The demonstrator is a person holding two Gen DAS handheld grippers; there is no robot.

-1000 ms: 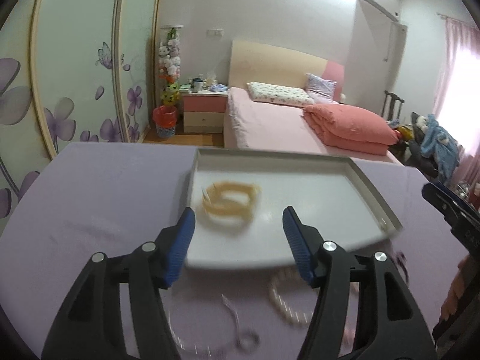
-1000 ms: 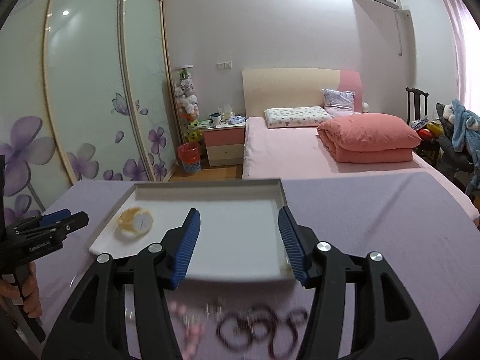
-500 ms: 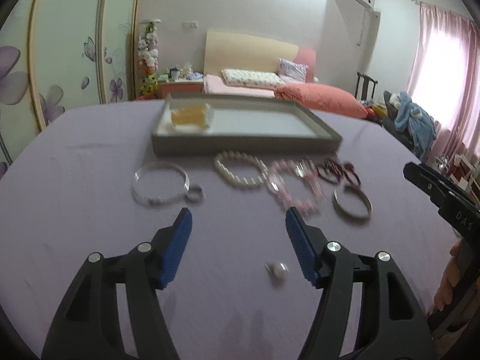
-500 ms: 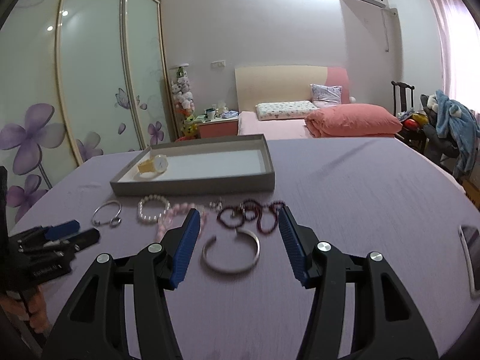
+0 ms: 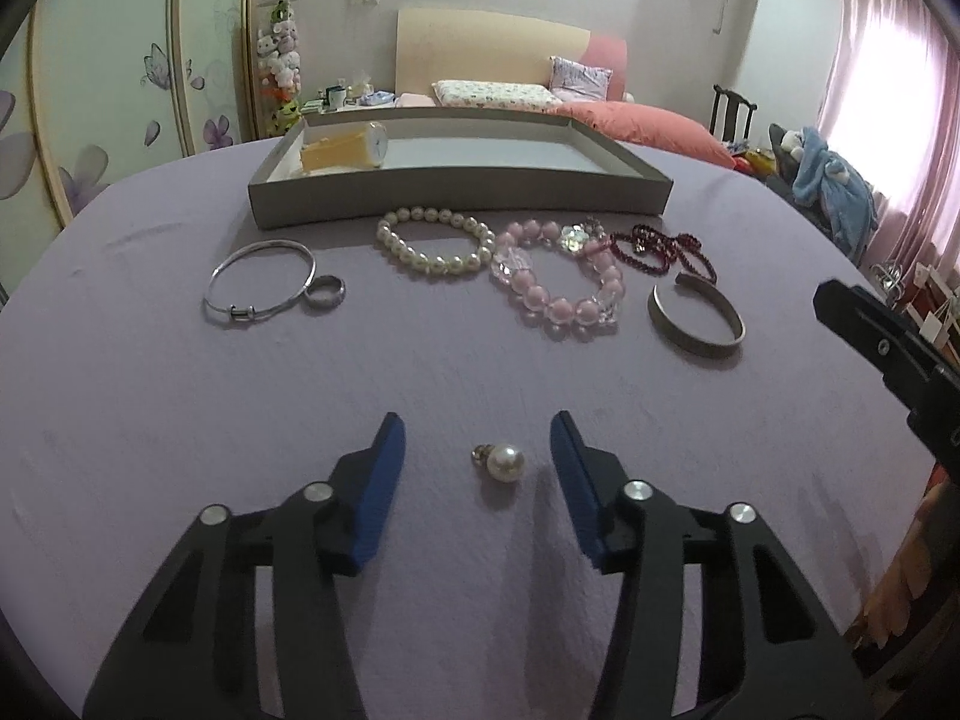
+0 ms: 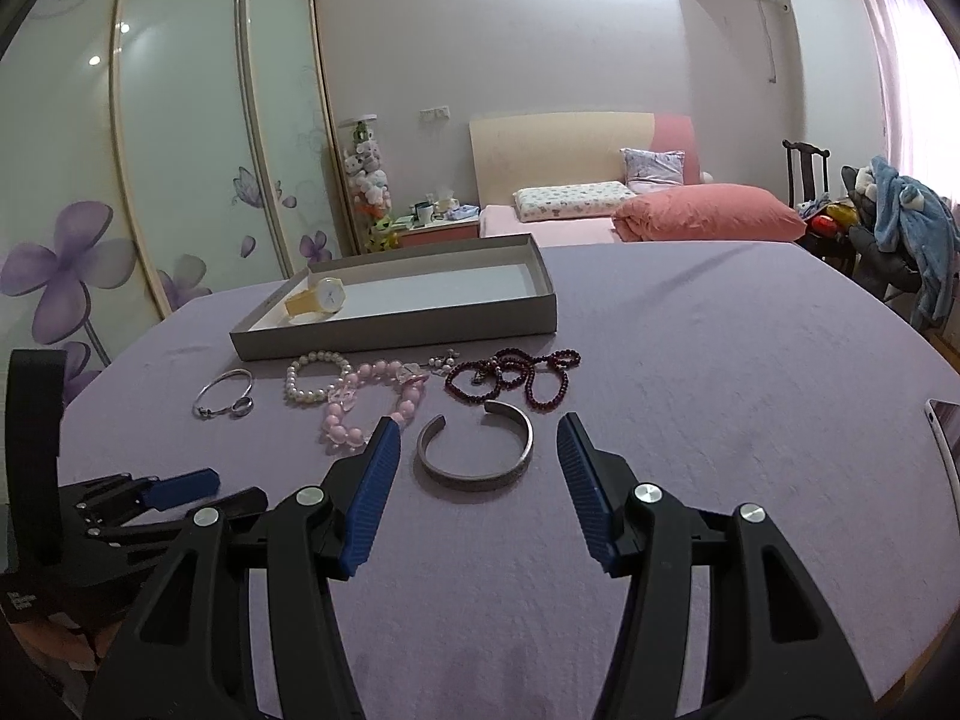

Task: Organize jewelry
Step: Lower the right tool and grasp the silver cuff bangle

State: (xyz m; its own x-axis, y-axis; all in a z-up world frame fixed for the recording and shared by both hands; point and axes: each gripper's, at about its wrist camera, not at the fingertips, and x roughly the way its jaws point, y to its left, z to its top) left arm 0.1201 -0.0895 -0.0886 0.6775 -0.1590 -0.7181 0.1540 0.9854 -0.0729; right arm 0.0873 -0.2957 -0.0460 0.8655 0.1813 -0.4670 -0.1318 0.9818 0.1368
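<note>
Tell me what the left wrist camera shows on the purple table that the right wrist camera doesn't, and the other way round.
Only the left wrist view shows the pearl earring, lying between the open left gripper fingers, whose jaws have just been closing.

Only the right wrist view shows the edge of a flat device at far right.

Both show the grey tray holding the yellow watch, the pearl bracelet, the pink bead bracelet, the dark red beads, the thin silver bangle and the silver cuff.

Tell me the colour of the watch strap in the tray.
Yellow. The watch in the tray shows best in the right wrist view.
</note>
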